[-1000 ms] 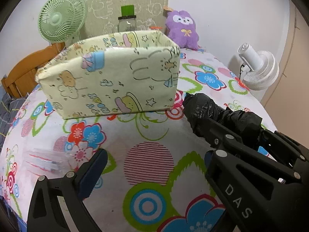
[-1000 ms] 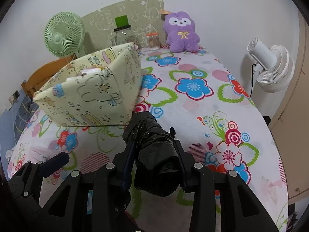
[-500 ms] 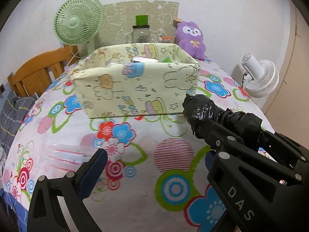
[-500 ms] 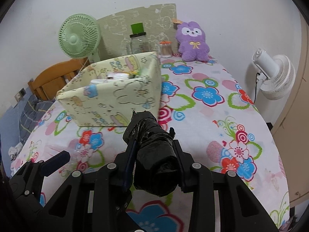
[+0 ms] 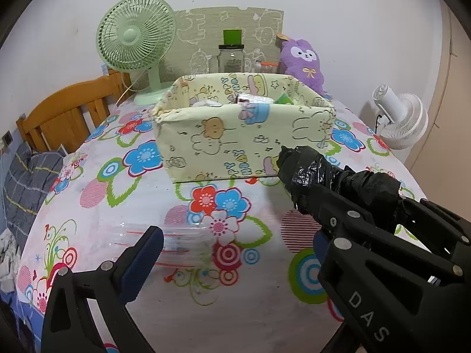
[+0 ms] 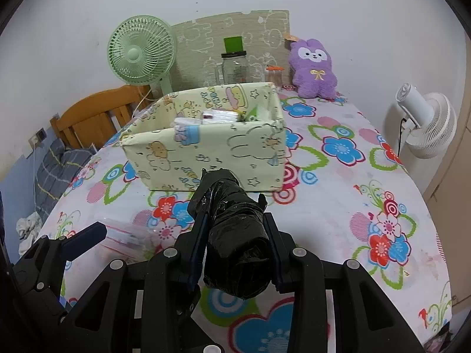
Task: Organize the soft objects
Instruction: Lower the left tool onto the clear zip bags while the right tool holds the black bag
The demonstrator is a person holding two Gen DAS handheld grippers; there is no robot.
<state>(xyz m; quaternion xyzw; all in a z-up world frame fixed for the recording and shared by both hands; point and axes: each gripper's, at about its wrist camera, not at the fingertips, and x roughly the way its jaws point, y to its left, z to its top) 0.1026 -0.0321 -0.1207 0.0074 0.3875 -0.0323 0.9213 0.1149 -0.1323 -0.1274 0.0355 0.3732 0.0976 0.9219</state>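
since a second ago, when only the outer walls of the fabric storage box (image 6: 206,153) were seen from low and close, both cameras have been raised and drawn back, so that its open top is now looked into. the black plastic bundle (image 6: 235,235) is kept clamped in the right tongs (image 6: 235,244), which are closed narrowly on it, above the flowered surface (image 6: 338,206) short of the box's near wall. by this it is judged that the bundle is being lifted for dropping over that wall. the left tongs (image 5: 232,253) are held wide with nothing between them, over a clear plastic packet (image 5: 164,244) lying flat towards the surface's near left edge. inside the box a white wrapped item, a silvery packet and something green are seen against the far wall; more cannot be told.
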